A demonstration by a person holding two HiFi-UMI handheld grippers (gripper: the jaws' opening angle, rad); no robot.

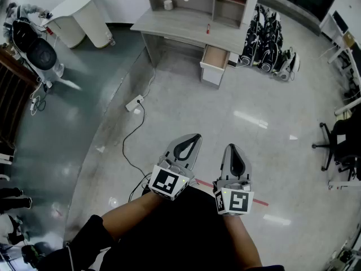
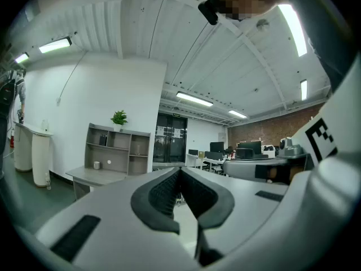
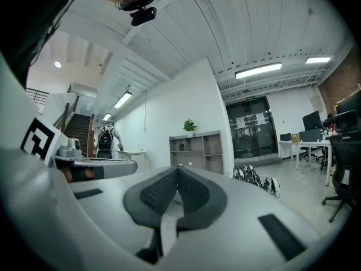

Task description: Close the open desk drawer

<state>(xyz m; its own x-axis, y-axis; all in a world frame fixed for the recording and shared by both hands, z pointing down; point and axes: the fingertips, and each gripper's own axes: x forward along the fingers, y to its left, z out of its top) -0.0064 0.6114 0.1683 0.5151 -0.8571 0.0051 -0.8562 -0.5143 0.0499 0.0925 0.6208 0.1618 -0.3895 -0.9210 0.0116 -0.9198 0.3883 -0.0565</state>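
**Approach stage: drawer still well out of reach**

The left tongs (image 1: 190,141) and right tongs (image 1: 233,154) are each pressed together with nothing between them. They are held level and side by side, close in front of the person.

The open drawer (image 1: 215,64) juts from the worktop (image 1: 180,27) far ahead of both tips, with bare floor between. I judge this to be the opening step. The next move calls for walking up, then setting a closed tip against the drawer front and pushing it in.

A power strip (image 1: 133,103) and its cable (image 1: 133,137) lie ahead-left of the left tongs, off the direct line. A row of black-and-white gear (image 1: 265,47) crowds the drawer's right side, so the approach should keep clear of it.
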